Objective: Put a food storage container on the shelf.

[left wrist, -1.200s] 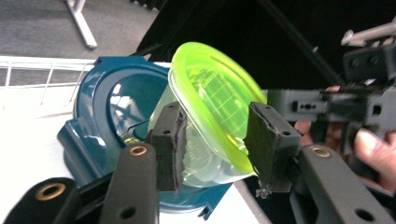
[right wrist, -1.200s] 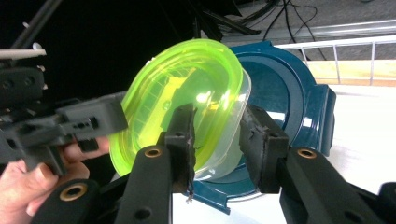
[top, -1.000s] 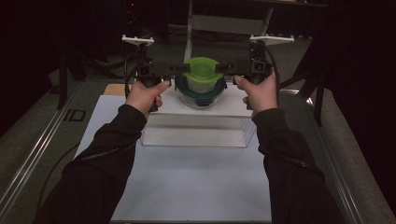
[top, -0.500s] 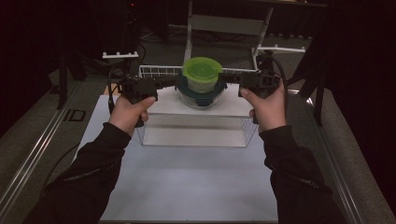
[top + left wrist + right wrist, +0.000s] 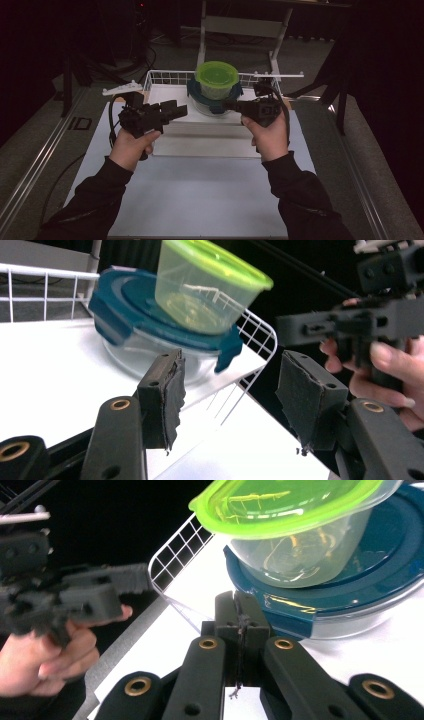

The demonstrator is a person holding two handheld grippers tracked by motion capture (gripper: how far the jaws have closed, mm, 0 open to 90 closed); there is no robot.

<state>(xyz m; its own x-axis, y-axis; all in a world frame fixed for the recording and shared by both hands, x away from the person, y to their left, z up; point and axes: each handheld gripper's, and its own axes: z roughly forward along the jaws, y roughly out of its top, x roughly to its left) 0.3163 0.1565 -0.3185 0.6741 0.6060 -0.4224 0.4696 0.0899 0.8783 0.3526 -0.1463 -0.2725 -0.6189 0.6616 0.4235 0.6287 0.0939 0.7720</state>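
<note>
High view puts the green-lidded tub [image 5: 216,80] at upper centre, stacked on the blue-lidded glass bowl [image 5: 214,101] in the wire tray [image 5: 170,76]. Light, slick plastic, I judge; I'd grip its rim. Left gripper [image 5: 227,397] gapes empty, my view shows; right gripper [image 5: 240,625] fingers pressed together, empty.

Overhead view faces forward; tool views share containers [image 5: 216,80].

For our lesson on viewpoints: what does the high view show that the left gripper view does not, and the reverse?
High view alone: both dark sleeves and the white table surface. Left gripper view alone: its own black tongs close up, standing open. Shared: the clear round tub with a lime-green lid stacked on the clear bowl with a dark teal lid, in the white wire basket.
</note>
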